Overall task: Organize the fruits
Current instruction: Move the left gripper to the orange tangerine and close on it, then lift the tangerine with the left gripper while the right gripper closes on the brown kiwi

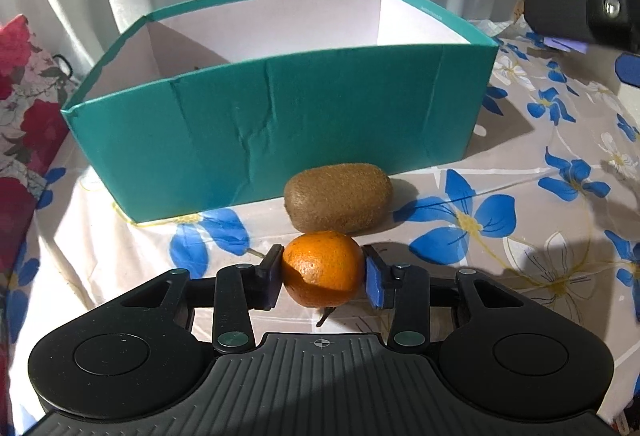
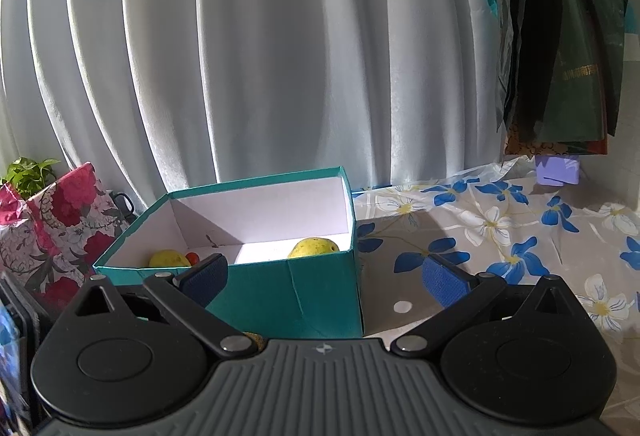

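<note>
The orange (image 1: 322, 268) is small, round and pitted, its lower half in shadow, and it sits on the flowered cloth (image 1: 500, 172) in front of the teal box (image 1: 280, 124), with a brown fuzzy kiwi (image 1: 338, 198) touching it between it and the box wall. My left gripper (image 1: 322, 276) tilts down at it and its narrowed blue pads (image 1: 374, 286) press both sides of the orange, while my right gripper (image 2: 326, 276) hovers spread wide and empty by the box's near corner. Inside the box lie two yellow fruits (image 2: 314, 248) and something small and red (image 2: 193, 257); behind it hangs a white curtain (image 2: 260, 56).
</note>
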`<act>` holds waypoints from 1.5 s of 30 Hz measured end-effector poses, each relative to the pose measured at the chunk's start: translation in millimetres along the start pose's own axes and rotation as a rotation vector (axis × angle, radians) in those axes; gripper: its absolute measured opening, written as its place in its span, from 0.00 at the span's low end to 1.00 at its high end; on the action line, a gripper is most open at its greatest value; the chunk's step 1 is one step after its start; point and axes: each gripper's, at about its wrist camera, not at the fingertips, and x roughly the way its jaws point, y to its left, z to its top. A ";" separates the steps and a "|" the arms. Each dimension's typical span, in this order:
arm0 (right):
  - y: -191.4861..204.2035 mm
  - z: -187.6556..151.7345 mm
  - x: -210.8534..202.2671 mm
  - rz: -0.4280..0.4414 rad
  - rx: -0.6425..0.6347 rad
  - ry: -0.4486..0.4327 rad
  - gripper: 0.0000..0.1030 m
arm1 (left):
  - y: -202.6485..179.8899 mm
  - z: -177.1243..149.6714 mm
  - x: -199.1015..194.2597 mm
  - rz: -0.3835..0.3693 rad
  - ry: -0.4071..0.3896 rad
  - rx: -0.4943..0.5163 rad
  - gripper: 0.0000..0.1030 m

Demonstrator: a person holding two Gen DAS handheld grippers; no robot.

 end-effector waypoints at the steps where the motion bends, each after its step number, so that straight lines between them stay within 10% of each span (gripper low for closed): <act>1: 0.8 -1.4 0.8 -0.004 -0.006 0.000 1.00 | 4.5 2.0 -4.9 0.015 -0.006 -0.010 0.44; 29: 79.5 -79.0 102.8 0.041 -0.104 0.288 1.00 | 92.2 13.3 -46.4 0.124 -0.017 -0.222 0.44; 45: 87.1 -86.9 120.5 0.017 -0.133 0.306 1.00 | 97.0 18.4 -36.3 0.128 0.019 -0.225 0.44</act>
